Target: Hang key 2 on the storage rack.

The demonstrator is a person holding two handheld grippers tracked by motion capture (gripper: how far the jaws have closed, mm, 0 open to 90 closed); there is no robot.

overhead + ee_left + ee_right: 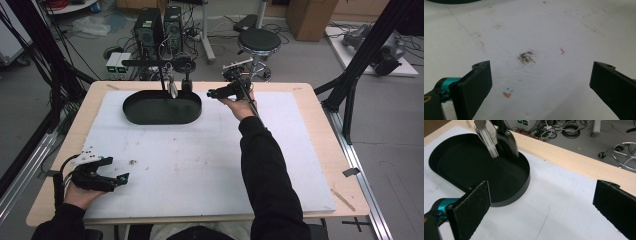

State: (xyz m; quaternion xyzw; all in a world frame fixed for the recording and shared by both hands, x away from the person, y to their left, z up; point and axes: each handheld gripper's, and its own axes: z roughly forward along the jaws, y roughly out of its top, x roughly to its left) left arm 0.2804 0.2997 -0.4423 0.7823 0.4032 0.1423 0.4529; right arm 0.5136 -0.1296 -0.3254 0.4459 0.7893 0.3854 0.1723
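Note:
A black oval tray sits at the back left of the white board. Above its far rim a silver key-like piece and a black piece hang from a black bar. My right gripper is just right of the tray, pointing left at it, jaws open and empty. In the right gripper view the tray wall lies ahead of the right gripper, with the silver piece and black piece dangling over it. My left gripper rests at the near left, open and empty.
A dark smudge and small orange marks lie on the board ahead of the left gripper. Behind the table stand a stool, computer towers and cables. Black frame posts flank the table.

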